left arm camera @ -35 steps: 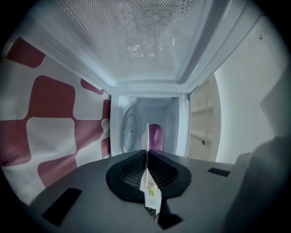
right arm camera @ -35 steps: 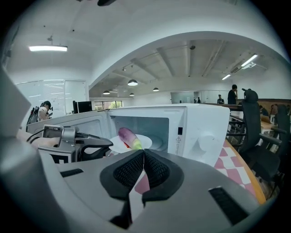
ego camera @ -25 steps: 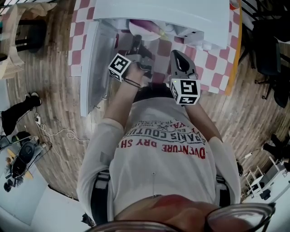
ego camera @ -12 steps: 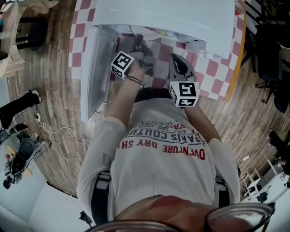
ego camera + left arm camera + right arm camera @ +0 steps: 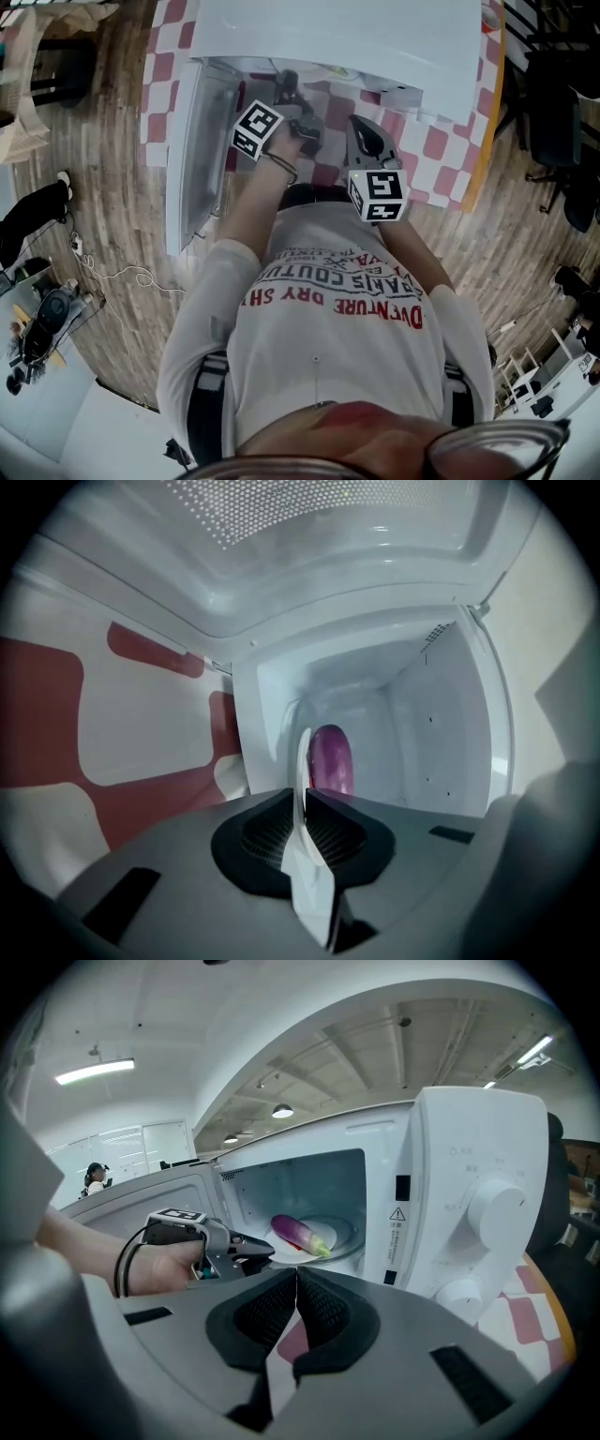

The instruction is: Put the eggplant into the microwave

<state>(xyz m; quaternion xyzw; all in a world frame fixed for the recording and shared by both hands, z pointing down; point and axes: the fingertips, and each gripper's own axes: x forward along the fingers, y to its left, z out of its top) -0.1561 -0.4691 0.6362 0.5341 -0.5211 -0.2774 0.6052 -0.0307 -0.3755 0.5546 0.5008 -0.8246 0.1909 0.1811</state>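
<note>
The purple eggplant [image 5: 300, 1234] lies on a white plate [image 5: 339, 1233] inside the open white microwave [image 5: 478, 1147]. My left gripper [image 5: 265, 1249] reaches into the cavity and is shut on the plate's near rim. In the left gripper view the thin plate rim [image 5: 302, 780] stands edge-on between the closed jaws of the left gripper [image 5: 305, 799], with the eggplant [image 5: 330, 757] just beyond. In the head view the left gripper [image 5: 286, 82] disappears under the microwave [image 5: 347, 37] top. My right gripper [image 5: 296, 1283] hangs in front of the microwave, shut and empty.
The microwave door [image 5: 192, 150] swings open to the left. Two dials [image 5: 497, 1206] sit on the right panel. A red-and-white checked cloth [image 5: 431, 141] covers the table. A person [image 5: 94, 1177] stands far off in the room.
The left gripper has gone a little deeper into the microwave and lower. The plate has slid out of the head view under the microwave's top. The right gripper has hardly moved.
</note>
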